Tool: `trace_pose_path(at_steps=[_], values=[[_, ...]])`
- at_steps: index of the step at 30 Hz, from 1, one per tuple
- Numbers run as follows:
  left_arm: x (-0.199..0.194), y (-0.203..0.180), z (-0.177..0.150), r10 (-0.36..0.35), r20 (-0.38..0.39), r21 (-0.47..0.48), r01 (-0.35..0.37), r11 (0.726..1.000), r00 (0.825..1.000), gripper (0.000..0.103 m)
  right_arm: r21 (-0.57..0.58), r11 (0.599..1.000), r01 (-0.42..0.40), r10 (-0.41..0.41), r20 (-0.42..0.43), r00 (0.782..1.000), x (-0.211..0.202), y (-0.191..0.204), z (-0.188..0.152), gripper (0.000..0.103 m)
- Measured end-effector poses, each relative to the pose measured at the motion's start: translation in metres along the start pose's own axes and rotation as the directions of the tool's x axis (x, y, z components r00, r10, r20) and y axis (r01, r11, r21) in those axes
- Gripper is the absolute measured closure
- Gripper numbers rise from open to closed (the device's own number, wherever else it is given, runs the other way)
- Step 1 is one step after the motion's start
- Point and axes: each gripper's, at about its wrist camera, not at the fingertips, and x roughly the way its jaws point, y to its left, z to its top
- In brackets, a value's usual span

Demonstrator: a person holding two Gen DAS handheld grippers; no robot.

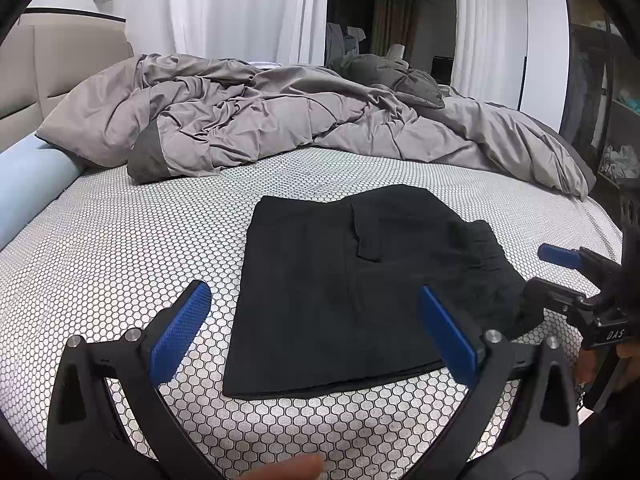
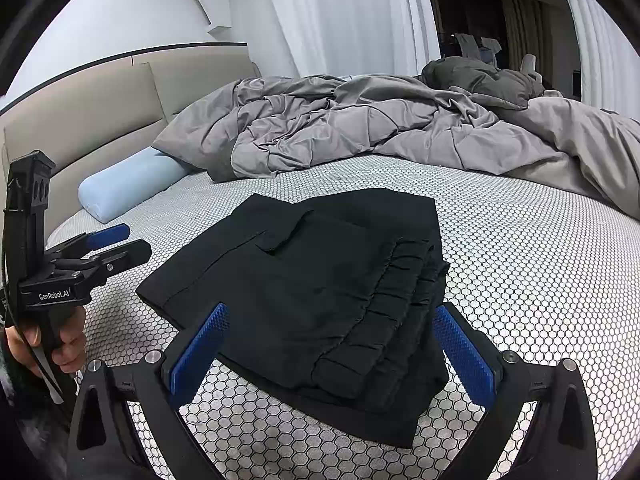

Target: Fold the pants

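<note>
The black pants [image 1: 360, 288] lie folded into a compact, roughly rectangular stack on the mattress [image 1: 120, 248], whose cover carries a white honeycomb print. A flap pocket [image 2: 292, 232] faces up on the top layer, and the gathered elastic waistband [image 2: 384, 312] sits along the stack's right-hand edge in the right wrist view, with several layers showing beneath it.

The left gripper [image 1: 316, 336] hovers at the near edge of the stack, its blue-padded jaws spread wide and holding nothing; one pad sits over bare mattress to the left of the cloth, the other over the stack's near right part. In the right wrist view the same tool appears at the left [image 2: 116, 242], gripped from below by a hand [image 2: 60, 352], well apart from the pants.

The right gripper [image 2: 332, 344] also stands released, its blue pads splayed on either side of the waistband end of the stack, gripping no fabric. Whether either pad touches the cloth cannot be told.

Beyond the pants, a rumpled grey duvet [image 1: 280, 120] is heaped across the far half of the bed. A pale blue bolster pillow [image 2: 128, 184] lies against the beige padded headboard [image 2: 100, 104]. White curtains [image 1: 240, 4] hang behind.
</note>
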Motion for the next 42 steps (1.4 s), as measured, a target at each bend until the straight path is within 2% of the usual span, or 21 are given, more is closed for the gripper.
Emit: trace_pose_path(at_steps=[42], values=[[0.005,0.021,0.004,-0.019,0.003,0.015,0.019,1.0,1.0,0.001,-0.002,1.0,-0.006,0.006,-0.011,1.0,-0.001,0.001,0.0,0.0]])
